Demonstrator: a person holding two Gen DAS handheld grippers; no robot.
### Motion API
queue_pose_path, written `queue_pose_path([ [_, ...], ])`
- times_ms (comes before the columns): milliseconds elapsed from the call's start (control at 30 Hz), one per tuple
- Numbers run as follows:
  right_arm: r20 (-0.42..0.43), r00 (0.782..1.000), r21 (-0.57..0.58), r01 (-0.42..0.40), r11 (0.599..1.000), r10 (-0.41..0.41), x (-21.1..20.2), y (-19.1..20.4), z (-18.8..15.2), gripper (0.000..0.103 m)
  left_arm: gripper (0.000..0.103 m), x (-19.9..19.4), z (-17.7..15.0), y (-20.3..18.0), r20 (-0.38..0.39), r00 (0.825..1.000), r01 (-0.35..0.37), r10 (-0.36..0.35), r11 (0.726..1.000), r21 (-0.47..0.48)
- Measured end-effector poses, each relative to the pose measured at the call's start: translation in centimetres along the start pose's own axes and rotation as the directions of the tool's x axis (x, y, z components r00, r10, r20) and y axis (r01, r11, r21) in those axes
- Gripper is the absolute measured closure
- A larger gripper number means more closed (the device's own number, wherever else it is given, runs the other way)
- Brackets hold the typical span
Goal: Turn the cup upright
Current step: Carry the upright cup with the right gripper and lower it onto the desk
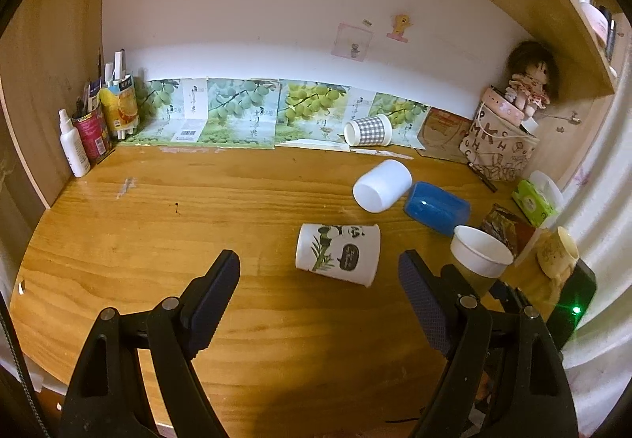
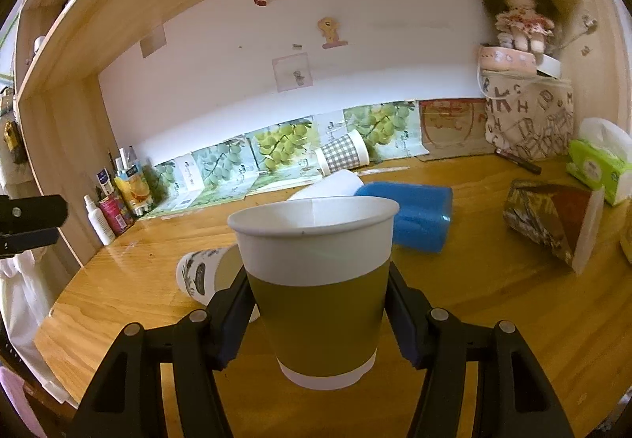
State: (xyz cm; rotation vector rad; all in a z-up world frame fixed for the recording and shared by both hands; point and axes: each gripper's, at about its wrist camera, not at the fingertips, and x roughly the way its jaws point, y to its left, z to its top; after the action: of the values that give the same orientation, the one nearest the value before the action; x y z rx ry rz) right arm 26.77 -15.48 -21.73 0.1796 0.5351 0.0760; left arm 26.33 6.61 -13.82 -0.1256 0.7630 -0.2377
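Observation:
My right gripper (image 2: 316, 303) is shut on an olive-and-white paper cup (image 2: 316, 280), held upright with its mouth up, above the desk. The same cup (image 1: 480, 254) shows at the right in the left wrist view. My left gripper (image 1: 320, 280) is open and empty, just short of a panda-print cup (image 1: 339, 254) lying on its side; that cup (image 2: 201, 272) shows behind the held cup. A white cup (image 1: 381, 186), a blue cup (image 1: 436, 207) and a grey checked cup (image 1: 368, 129) also lie on their sides farther back.
Wooden desk (image 1: 158, 232) inside a shelf alcove. Spray bottle (image 1: 73, 145) and pen holders (image 1: 114, 110) at back left. Printed bag with a doll (image 1: 529, 78), tissue pack (image 1: 533, 201), snack packet (image 2: 553, 220) and a cream mug (image 1: 559, 252) at right.

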Motion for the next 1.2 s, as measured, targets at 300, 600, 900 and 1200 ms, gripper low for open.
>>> queue_pose_path([
  [300, 0.050, 0.998, 0.000, 0.032, 1.000, -0.032, -0.4, 0.3, -1.8, 0.039, 0.018, -1.1, -1.2, 1.1, 0.008, 1.000, 0.006, -0.006, 1.000, -0.026],
  [600, 0.075, 0.996, -0.008, 0.056, 0.998, -0.055, -0.4, 0.5, -3.5, 0.039, 0.018, -1.7, -1.5, 2.2, 0.008, 1.000, 0.001, -0.001, 0.999, -0.041],
  [900, 0.075, 0.995, -0.050, 0.073, 0.996, -0.069, -1.1, 1.5, -5.1, 0.039, 0.018, -2.6, -1.8, 2.3, 0.029, 1.000, 0.006, -0.005, 1.000, -0.021],
  [1200, 0.052, 0.995, -0.098, 0.089, 0.991, -0.084, -1.6, 2.4, -6.8, 0.027, 0.018, -3.2, -2.3, 2.3, 0.014, 1.000, 0.027, -0.027, 1.000, 0.008],
])
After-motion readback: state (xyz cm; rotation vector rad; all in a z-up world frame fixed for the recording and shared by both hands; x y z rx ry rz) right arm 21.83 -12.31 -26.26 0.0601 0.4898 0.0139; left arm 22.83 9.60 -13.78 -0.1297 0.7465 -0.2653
